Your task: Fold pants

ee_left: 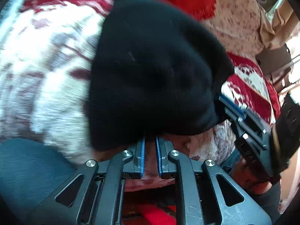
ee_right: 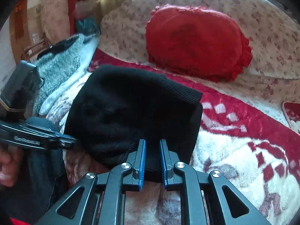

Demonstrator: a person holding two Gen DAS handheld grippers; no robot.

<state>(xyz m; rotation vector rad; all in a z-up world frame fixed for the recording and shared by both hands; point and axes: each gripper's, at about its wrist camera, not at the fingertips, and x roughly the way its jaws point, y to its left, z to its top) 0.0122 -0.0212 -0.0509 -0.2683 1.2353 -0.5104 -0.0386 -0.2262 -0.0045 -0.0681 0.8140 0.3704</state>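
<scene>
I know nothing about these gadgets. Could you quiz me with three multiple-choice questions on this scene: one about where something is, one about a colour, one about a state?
1. Where is the red cushion?
A. On the flowered cover beyond the pants
B. On top of the pants
C. Between the jaws

2. What colour are the pads lining the jaws?
A. Yellow
B. Blue
C. White

3. What is the right gripper doing?
A. Standing wide open in the air
B. Gripping the cushion
C. Closed on the near edge of the pants

Answers:
1 A: the red cushion lies on the flowered cover, beyond the black pants.
2 B: the pads are blue strips.
3 C: black fabric sits pinched between the jaws of the right gripper.
</scene>
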